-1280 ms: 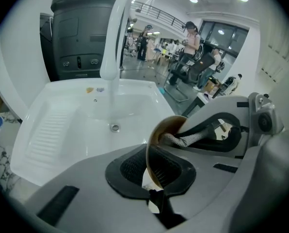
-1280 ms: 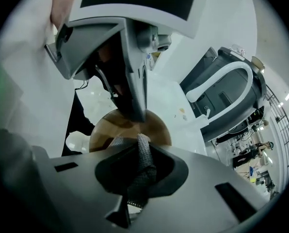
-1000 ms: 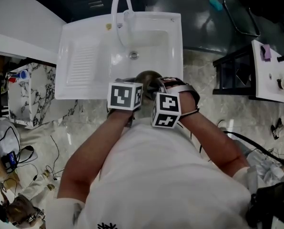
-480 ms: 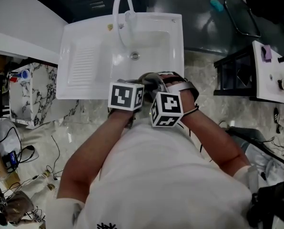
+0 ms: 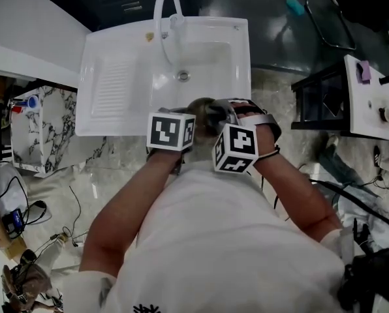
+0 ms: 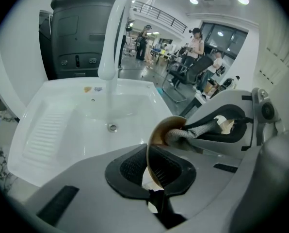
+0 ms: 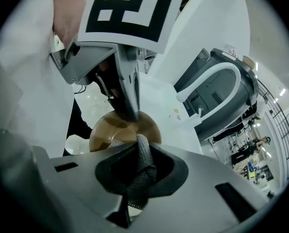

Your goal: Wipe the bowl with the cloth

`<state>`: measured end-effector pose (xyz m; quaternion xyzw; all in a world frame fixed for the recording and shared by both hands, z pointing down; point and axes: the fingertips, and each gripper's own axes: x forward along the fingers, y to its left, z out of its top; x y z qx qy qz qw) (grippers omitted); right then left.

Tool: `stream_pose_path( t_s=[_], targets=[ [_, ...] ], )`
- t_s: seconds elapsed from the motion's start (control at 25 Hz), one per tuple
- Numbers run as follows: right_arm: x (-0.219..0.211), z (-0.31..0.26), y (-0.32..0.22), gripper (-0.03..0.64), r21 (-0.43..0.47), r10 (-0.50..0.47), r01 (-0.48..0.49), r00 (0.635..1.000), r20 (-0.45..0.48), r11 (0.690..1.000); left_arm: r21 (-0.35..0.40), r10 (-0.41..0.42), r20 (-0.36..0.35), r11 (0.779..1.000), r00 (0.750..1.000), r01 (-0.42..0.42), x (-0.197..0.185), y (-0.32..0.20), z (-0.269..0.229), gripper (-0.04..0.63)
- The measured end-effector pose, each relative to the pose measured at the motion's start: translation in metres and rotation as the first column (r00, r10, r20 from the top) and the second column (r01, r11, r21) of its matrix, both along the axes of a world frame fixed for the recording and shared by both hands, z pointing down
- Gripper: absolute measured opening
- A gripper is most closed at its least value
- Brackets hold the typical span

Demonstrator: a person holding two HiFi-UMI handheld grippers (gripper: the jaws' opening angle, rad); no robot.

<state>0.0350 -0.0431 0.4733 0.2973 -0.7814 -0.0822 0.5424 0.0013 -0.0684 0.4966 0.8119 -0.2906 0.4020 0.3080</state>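
Note:
A tan bowl (image 6: pixel 160 136) (image 7: pixel 116 129) is held on edge over the front rim of the white sink (image 5: pixel 116 77). My left gripper (image 6: pixel 149 171) is shut on the bowl's rim, one pad on each side of the thin wall. My right gripper (image 7: pixel 138 176) is shut on a grey knitted cloth (image 7: pixel 143 169), whose bunched end (image 6: pixel 184 134) presses into the bowl's inside. In the head view both grippers' marker cubes sit side by side, the left gripper (image 5: pixel 181 119) and the right gripper (image 5: pixel 226 117) hiding most of the bowl (image 5: pixel 200 104).
A white curved tap (image 5: pixel 163 8) rises at the sink's back, the drain (image 5: pixel 182 75) below it, a ribbed draining board (image 5: pixel 113 83) at left. A marble-patterned box (image 5: pixel 41 126) stands left of the sink, a black frame (image 5: pixel 325 100) to its right. Cables lie on the floor.
My right gripper has shifted a little to the right and lifted with the cloth, its marker cube moving away from the left one. The left gripper and bowl have stayed put.

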Motion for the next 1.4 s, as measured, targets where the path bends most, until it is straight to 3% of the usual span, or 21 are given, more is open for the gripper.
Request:
stream_pose_path(
  t_s=[0.36,0.6,0.76,1.12,1.4],
  targets=[
    [-0.009,0.016,0.026,0.035,-0.101,0.023,-0.014,0.996,0.087,0.995,0.026,-0.039,-0.020,0.999,0.999,0.039,-0.003,-0.008,-0.002,0.021],
    [-0.029,0.001,0.027,0.035,-0.119,0.002,0.029,0.967,0.253,0.992,0.004,-0.076,-0.084,0.997,0.994,0.077,-0.004,-0.011,-0.008,0.020],
    [-0.040,-0.025,0.025,0.035,-0.108,0.006,0.043,0.908,0.419,0.993,-0.042,-0.097,-0.167,0.995,0.981,0.092,-0.004,-0.009,-0.013,0.018],
    [-0.013,-0.099,0.009,0.035,0.035,-0.003,-0.025,0.771,0.637,0.999,-0.094,-0.170,-0.349,0.985,0.922,0.146,-0.024,-0.022,-0.023,0.018],
    [0.009,-0.116,0.004,0.035,0.075,-0.042,-0.009,0.760,0.649,0.997,-0.164,-0.153,-0.495,0.983,0.855,0.080,-0.026,-0.019,-0.037,0.018]
  ],
)
